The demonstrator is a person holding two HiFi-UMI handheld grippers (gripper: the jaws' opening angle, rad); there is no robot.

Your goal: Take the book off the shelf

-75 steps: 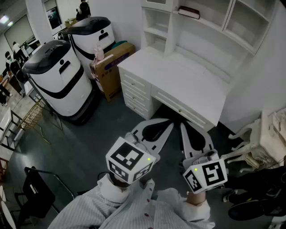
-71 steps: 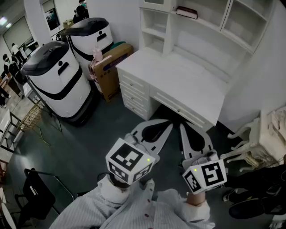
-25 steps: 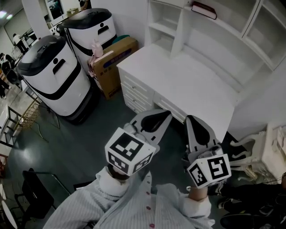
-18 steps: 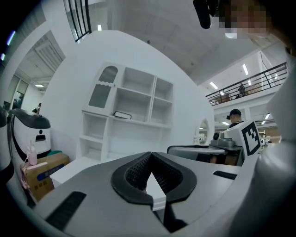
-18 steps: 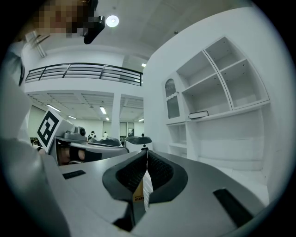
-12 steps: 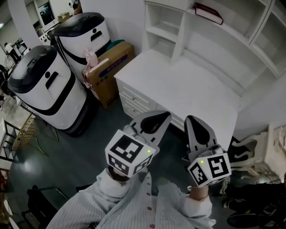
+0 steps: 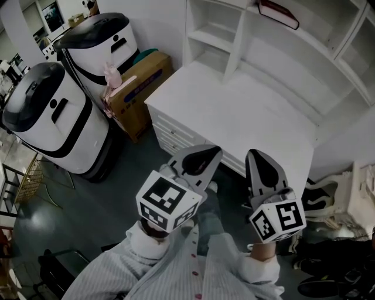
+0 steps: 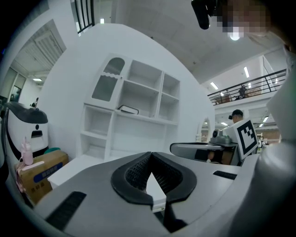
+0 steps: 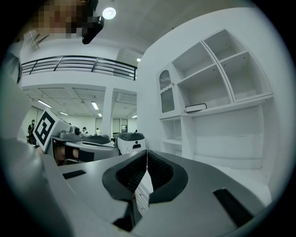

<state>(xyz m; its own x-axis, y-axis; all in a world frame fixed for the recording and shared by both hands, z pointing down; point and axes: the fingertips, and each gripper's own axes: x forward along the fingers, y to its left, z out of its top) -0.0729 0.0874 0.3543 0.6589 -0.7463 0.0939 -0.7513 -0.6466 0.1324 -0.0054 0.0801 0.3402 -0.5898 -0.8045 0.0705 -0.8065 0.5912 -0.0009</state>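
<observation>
A dark red book [image 7: 279,13] lies flat on an upper shelf of the white hutch [image 7: 234,35] above the white desk [image 7: 252,117]. It also shows as a thin dark slab in the left gripper view, the book [image 8: 128,109], and in the right gripper view, the book [image 9: 195,108]. My left gripper [image 7: 212,151] is held in front of the desk's drawers, shut and empty. My right gripper [image 7: 254,156] is beside it, also shut with nothing between its jaws. Both are far below and short of the book. The left gripper [image 8: 150,155] and right gripper [image 9: 146,154] point toward the shelves.
Two white-and-black machines [image 7: 47,117] [image 7: 102,38] stand at the left, with a cardboard box [image 7: 139,82] against the desk's left side. A white chair [image 7: 331,193] and dark clutter lie at the right. Grey floor stretches under the grippers.
The desk and hutch have come nearer and lower in the head view. Both grippers have moved forward to the desk's front edge and have stayed shut.
</observation>
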